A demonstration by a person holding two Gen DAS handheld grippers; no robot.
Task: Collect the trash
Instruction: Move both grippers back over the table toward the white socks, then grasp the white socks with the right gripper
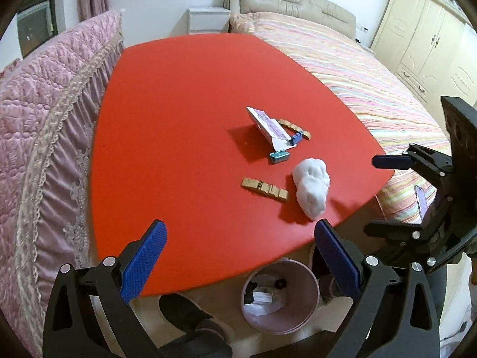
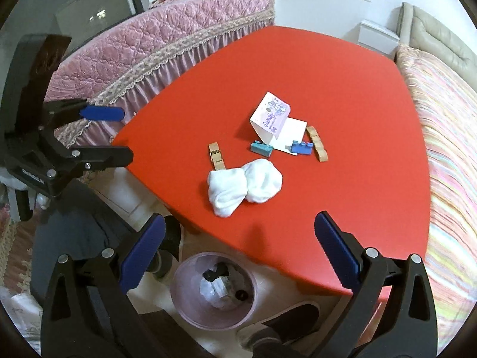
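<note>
A crumpled white tissue wad [image 1: 311,186] [image 2: 244,186] lies near the front edge of the red table [image 1: 179,119] [image 2: 342,89]. Behind it are a folded purple-printed card [image 1: 268,125] [image 2: 272,116], a teal block [image 1: 278,157] [image 2: 261,148], a blue block [image 1: 296,138] [image 2: 301,148] and two wooden clothespins [image 1: 264,189] [image 2: 317,143]. A pink trash bin [image 1: 280,295] [image 2: 213,291] with trash inside stands on the floor below the table edge. My left gripper [image 1: 240,252] is open and empty over the front edge. My right gripper [image 2: 240,246] is open and empty above the bin and edge.
A pink quilted sofa [image 1: 44,119] [image 2: 149,38] borders the table's left. A striped bed [image 1: 357,68] [image 2: 447,149] borders its right. A cream wardrobe [image 1: 426,44] stands far right. A dark shoe [image 1: 190,316] [image 2: 292,319] is on the floor by the bin.
</note>
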